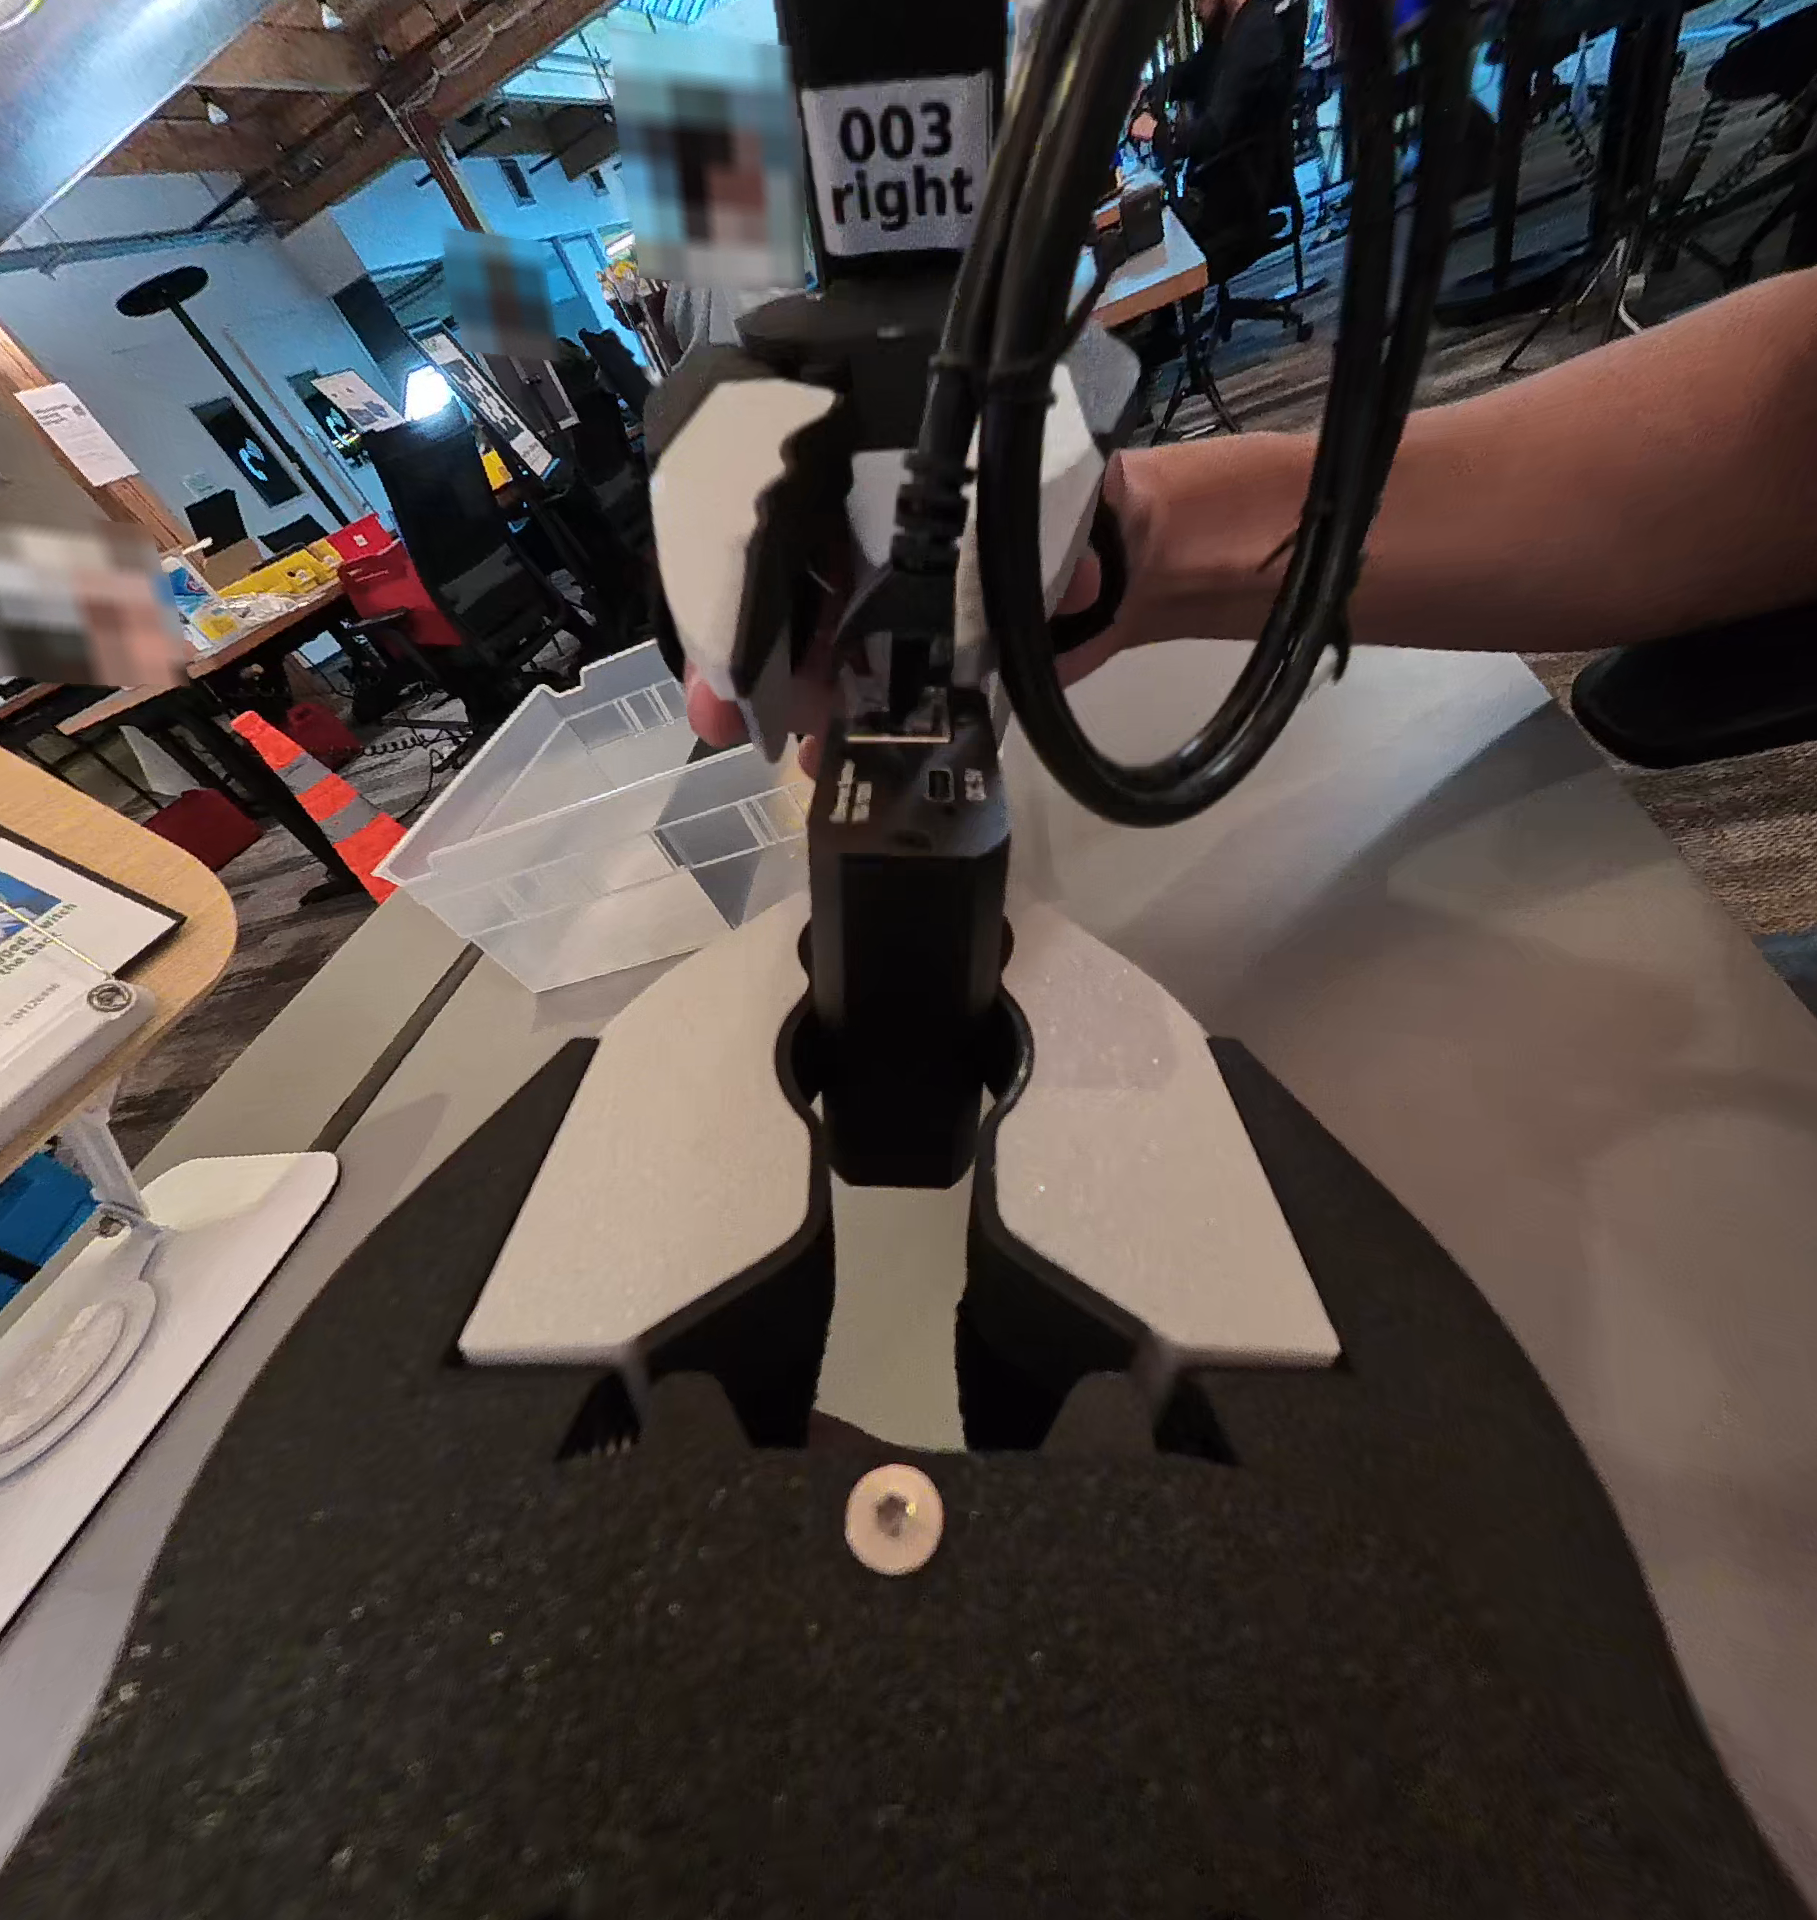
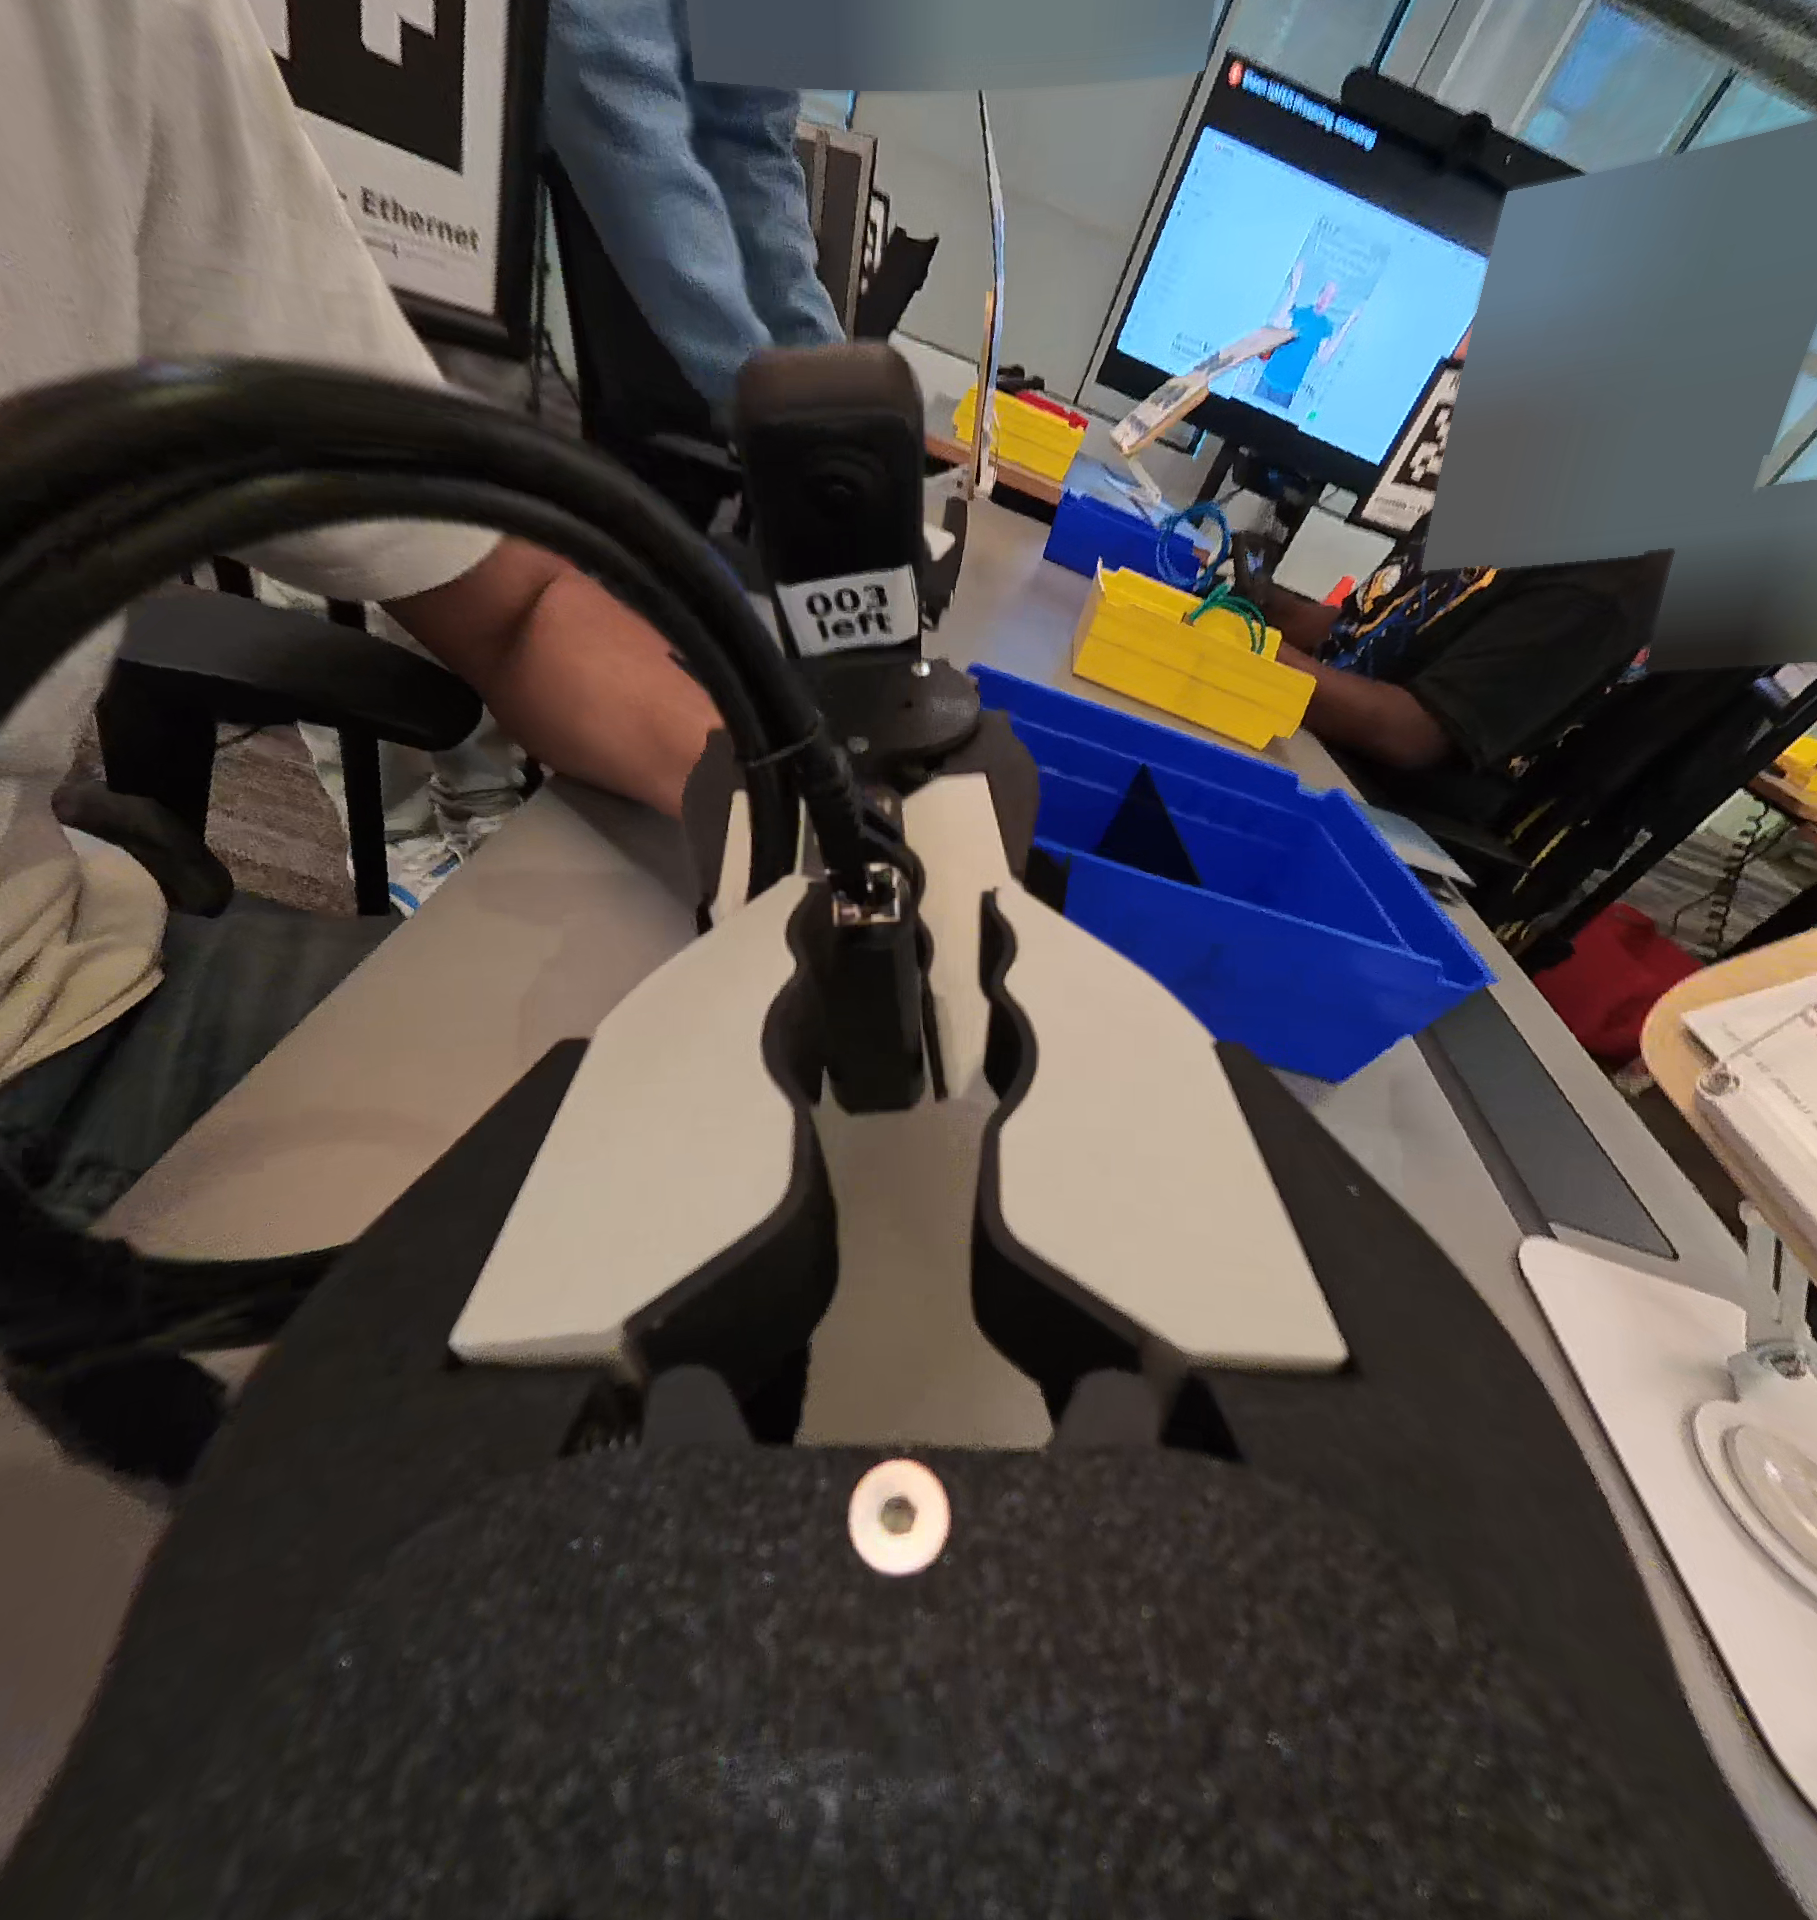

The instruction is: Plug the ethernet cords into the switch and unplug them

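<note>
Switch (image 1: 909,935) pinched by left tongs (image 1: 909,1049); right tongs (image 2: 888,997) pinch it too.

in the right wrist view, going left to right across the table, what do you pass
coiled black cable → black switch between the right hand-held gripper fingers → blue bin → white stand base
</note>
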The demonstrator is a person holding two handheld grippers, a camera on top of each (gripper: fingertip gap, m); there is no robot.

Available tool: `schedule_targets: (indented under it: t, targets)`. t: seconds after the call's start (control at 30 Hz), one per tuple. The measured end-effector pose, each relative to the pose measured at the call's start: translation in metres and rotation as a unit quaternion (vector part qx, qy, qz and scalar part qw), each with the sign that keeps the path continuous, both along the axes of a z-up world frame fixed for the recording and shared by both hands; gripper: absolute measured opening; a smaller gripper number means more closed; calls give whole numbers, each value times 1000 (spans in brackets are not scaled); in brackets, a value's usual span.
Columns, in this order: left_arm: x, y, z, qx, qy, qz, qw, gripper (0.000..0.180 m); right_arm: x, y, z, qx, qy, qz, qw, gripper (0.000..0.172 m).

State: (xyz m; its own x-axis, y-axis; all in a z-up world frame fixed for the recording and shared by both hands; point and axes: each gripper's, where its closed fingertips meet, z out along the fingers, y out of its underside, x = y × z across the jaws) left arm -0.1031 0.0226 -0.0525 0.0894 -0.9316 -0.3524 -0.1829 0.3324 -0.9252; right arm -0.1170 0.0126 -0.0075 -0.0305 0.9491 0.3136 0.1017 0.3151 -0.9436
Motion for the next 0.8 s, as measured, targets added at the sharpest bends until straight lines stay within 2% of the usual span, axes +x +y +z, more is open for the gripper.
schedule_targets:
  t: [0.23, 0.47, 0.8]
  targets:
    - [3, -9, -1, -50, -3, -30, 998, 25, -6, -10, -4, -5, 7, 22, 1000, 21]
    - [4, -8, -1, -40, 3, -17, 999, 25, -8, -11, -3, -4, 14, 23, 1000, 16]
    - [6, -7, -2, -63, -2, -16, 998, 25, -8, -6, -1, 17, 37, 0, 999, 15]
